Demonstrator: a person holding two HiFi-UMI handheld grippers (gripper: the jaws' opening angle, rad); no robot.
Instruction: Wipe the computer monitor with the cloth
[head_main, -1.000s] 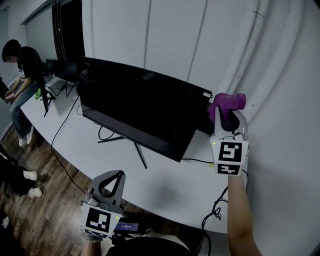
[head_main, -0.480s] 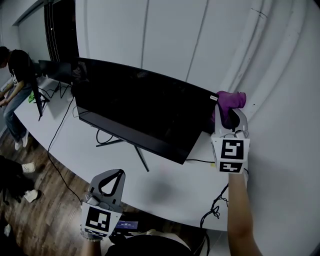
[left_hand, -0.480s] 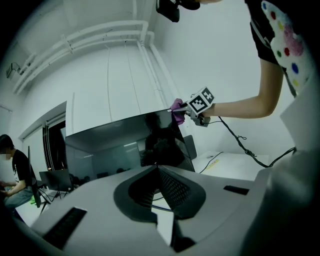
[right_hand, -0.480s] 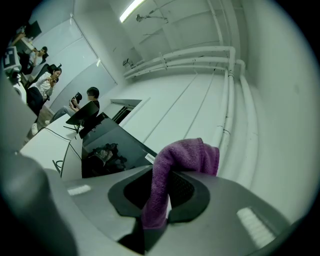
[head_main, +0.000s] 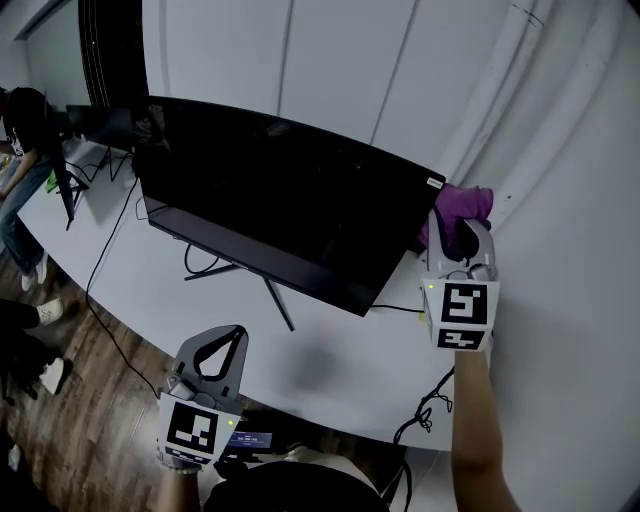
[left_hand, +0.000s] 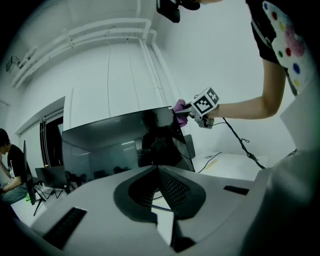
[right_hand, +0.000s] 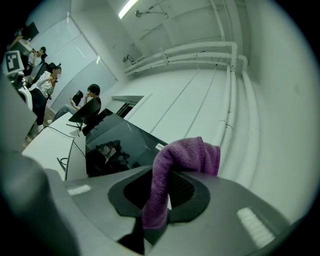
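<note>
A large black computer monitor (head_main: 270, 215) stands on a thin stand on the white table (head_main: 330, 375); its dark screen also fills the middle of the left gripper view (left_hand: 125, 145) and shows in the right gripper view (right_hand: 120, 147). My right gripper (head_main: 462, 232) is shut on a purple cloth (head_main: 462, 205), held just past the monitor's upper right corner. The cloth (right_hand: 175, 170) drapes out of the jaws. My left gripper (head_main: 222, 352) hangs low at the table's near edge, shut with nothing in it (left_hand: 156, 170).
Black cables (head_main: 110, 270) run over the table and off its edge. A white wall with pipes (head_main: 500, 90) rises behind the monitor. A seated person (head_main: 18, 180) and a smaller monitor (head_main: 95, 125) are at the far left. Wooden floor (head_main: 60, 400) lies below.
The head view has shifted, so the monitor now sits lower and further right in the frame. My right gripper with the cloth stays by the monitor's upper right corner. The left gripper barely moved.
</note>
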